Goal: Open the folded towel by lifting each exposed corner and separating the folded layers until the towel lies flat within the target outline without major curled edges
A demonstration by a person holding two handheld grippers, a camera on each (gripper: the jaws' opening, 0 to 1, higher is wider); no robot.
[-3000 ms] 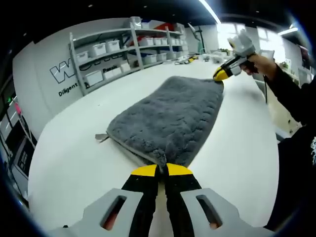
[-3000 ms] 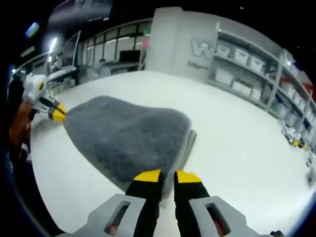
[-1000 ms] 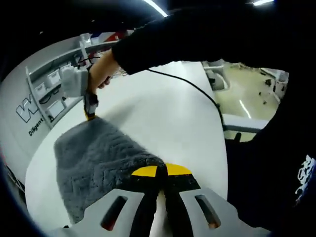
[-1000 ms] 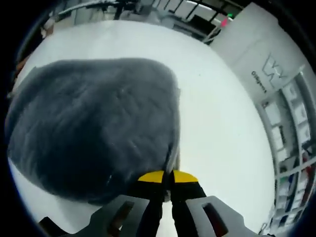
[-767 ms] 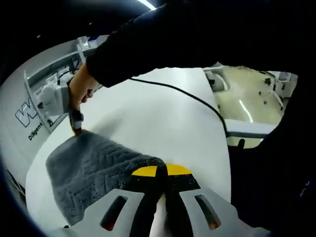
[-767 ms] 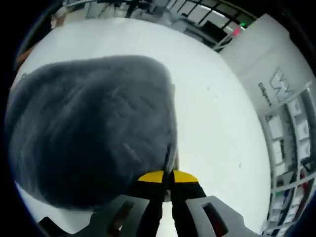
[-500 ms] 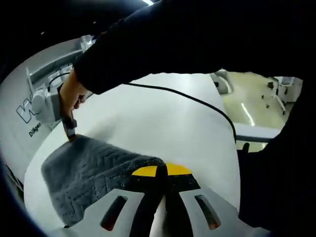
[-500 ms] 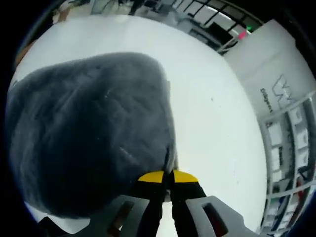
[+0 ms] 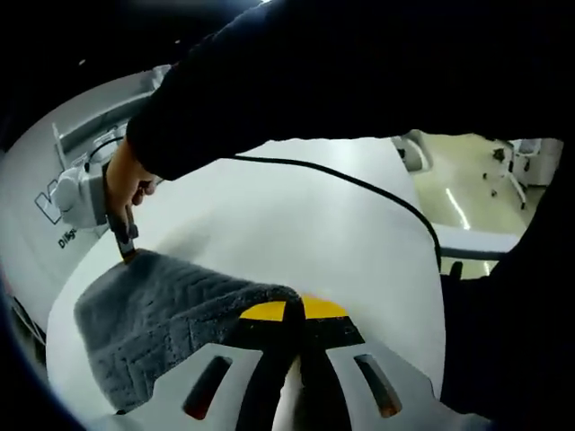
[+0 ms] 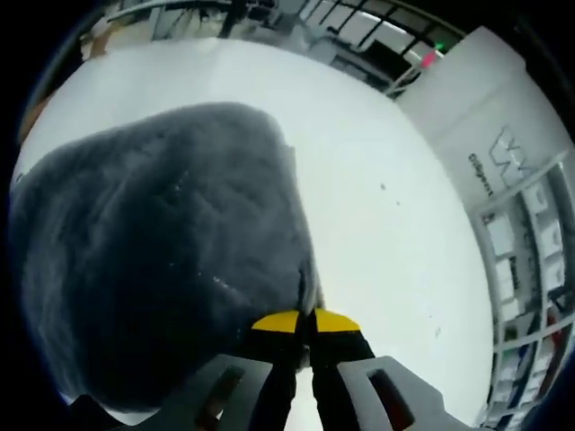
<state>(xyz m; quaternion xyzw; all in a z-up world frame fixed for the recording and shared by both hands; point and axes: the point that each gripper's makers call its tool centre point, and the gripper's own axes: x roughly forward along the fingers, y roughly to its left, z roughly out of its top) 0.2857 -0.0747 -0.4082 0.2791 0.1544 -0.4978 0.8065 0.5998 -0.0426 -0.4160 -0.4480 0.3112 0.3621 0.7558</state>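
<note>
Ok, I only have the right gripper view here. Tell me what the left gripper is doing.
Observer: The left gripper is shut on a near corner of the towel.
Operator: Now describe how my right gripper looks from that side.
Observer: In the left gripper view, the right gripper pinches the towel's far corner, with a hand gripping it.
Operator: Report anything trailing near it.
Observer: A black cable runs across the white table beyond the towel.

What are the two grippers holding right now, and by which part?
Both hold the gray towel. The left gripper is shut on one corner. The right gripper is shut on another corner, at the towel's edge.
</note>
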